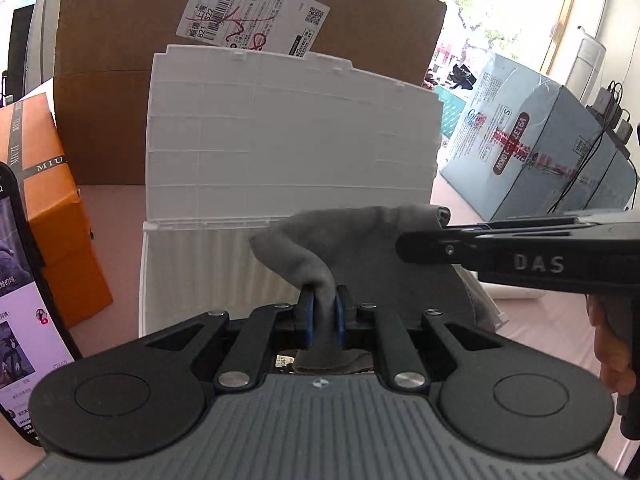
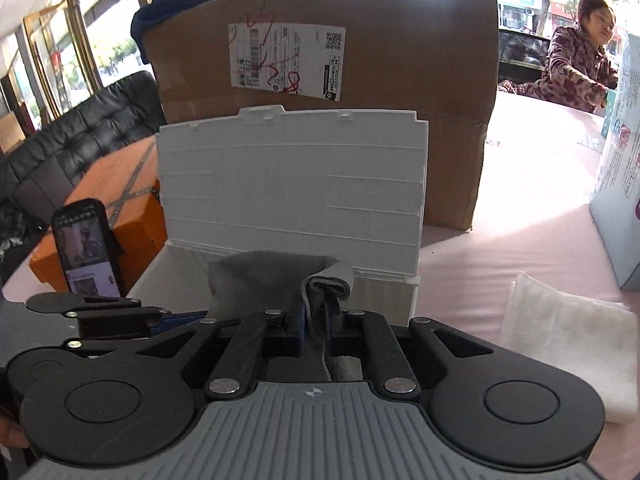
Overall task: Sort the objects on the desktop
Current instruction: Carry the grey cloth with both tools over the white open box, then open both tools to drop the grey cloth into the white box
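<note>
Both grippers — left gripper [image 1: 323, 318], right gripper [image 2: 316, 330] — on soft grey sock [image 1: 360, 248] (bunched).

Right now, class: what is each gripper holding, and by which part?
Both hold one grey sock. The left gripper pinches a bunched section at one end; the right gripper pinches the ribbed cuff end.

Background: cardboard box [image 2: 400, 60] with shipping label [image 2: 286, 60], blue cloth [image 2: 168, 4] on top. Orange box [image 1: 44, 200] left, phone [image 2: 86, 246] propped against it. Black sofa [image 2: 80, 132] far left.
</note>
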{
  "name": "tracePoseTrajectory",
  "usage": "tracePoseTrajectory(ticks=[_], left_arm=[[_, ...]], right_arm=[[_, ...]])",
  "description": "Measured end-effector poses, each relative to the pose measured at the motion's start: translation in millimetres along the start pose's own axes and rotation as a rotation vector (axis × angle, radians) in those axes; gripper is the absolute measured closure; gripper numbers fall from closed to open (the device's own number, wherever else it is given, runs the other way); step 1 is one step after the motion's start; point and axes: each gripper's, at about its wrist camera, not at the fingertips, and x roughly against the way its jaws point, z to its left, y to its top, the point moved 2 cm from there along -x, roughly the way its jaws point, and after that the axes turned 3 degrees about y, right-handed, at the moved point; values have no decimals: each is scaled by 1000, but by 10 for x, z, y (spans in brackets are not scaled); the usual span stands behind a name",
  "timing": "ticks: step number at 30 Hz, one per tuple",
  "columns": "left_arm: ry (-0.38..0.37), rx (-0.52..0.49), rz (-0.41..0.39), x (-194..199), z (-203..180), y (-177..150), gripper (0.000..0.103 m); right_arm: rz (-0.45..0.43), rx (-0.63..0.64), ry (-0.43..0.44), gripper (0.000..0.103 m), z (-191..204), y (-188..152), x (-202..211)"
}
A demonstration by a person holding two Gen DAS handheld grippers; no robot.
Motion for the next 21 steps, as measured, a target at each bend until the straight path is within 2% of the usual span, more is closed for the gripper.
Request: tracePoseTrajectory(ticks=[2, 6, 8, 10, 14, 16, 17, 18, 19, 21], left_arm=[[11, 5, 18, -24, 11, 0, 93], [-5, 16, 5, 0, 52, 8, 90], [5, -7, -30, 59, 37, 13, 79], [34, -30, -75, 122, 19, 16, 55], [80, -52, -146, 208, 16, 58, 41], [82, -41, -168, 241, 43, 81, 29], [76, -33, -182, 258, 61, 85, 26], [69, -25, -196, 277, 79, 88, 21], [59, -18, -218, 307, 98, 85, 21], [53, -13, -257, 374, 132, 72, 20]], right_arm=[[27, 25, -48, 94, 35, 23, -92], [69, 54, -108, 95, 77, 41, -231], [92, 64, -130, 95, 89, 42, -286], [107, 75, -147, 94, 95, 44, -323], [122, 66, -163, 94, 56, 61, -360], [126, 40, -158, 94, 17, 77, -358], [128, 22, -152, 91, -8, 88, -354], [128, 5, -147, 83, -32, 99, -345], [121, -8, -143, 69, -49, 111, -324], [94, -25, -131, 54, -67, 141, -258]])
